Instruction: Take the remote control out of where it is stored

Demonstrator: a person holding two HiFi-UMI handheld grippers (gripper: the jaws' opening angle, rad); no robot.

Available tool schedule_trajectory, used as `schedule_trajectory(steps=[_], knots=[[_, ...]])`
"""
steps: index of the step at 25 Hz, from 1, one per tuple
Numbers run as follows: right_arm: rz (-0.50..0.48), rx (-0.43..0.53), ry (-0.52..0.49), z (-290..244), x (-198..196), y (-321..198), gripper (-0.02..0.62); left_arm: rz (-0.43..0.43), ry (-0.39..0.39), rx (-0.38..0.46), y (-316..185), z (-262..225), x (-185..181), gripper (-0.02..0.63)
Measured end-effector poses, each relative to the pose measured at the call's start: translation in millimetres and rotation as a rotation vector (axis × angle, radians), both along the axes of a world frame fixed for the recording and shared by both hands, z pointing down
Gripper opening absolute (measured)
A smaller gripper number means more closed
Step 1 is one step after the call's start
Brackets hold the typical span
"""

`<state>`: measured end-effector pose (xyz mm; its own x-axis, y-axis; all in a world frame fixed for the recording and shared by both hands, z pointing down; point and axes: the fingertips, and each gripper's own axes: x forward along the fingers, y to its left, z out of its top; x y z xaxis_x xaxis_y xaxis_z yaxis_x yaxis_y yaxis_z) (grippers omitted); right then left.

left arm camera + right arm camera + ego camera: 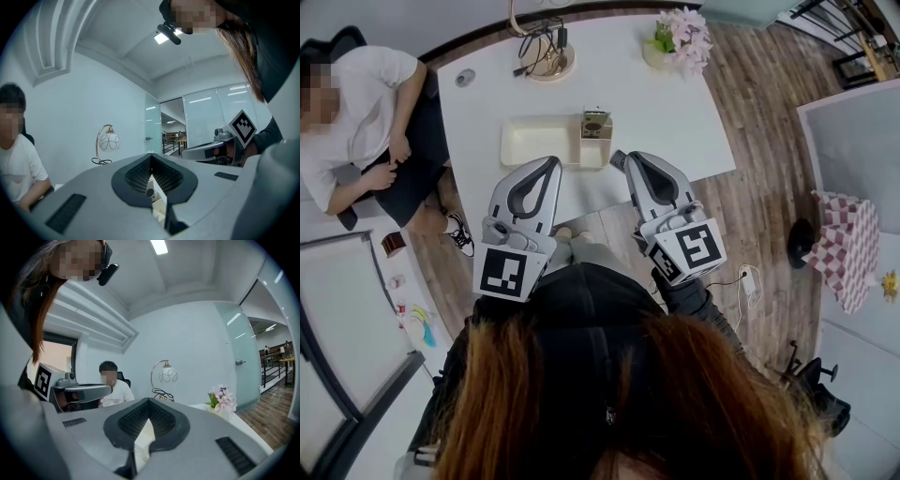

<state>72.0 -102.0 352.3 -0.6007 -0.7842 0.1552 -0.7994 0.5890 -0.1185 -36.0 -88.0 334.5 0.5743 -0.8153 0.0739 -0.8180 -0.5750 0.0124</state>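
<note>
On the white table (675,112) a small open-topped holder (596,126) stands at the right end of a cream tray (536,141). Something dark shows inside the holder; I cannot make out whether it is the remote control. My left gripper (551,162) hovers just short of the tray's near edge, jaws shut and empty. My right gripper (621,157) is beside it, a little right of the holder, also shut with nothing held. In the left gripper view the left gripper (151,156) has its jaws meeting, the tray showing through the slit. In the right gripper view the right gripper (148,400) looks the same.
A lamp (546,54) with a coiled cable and a pot of pink flowers (680,37) stand at the table's far edge. A seated person (366,122) is at the table's left end. A checkered cloth-covered stand (844,244) is on the floor to the right.
</note>
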Motion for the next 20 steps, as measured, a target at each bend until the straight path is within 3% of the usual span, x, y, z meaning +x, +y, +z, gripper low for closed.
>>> schedule_trajectory(steps=[15,20], knots=[[-0.002,-0.011,-0.009,-3,-14,4,0.015,-0.045,0.034,-0.003,-4,0,-11,0.009],[0.025,-0.067,0.006,22,-19,-6,0.015,-0.048,0.038,0.001,-3,0,-13,0.009]])
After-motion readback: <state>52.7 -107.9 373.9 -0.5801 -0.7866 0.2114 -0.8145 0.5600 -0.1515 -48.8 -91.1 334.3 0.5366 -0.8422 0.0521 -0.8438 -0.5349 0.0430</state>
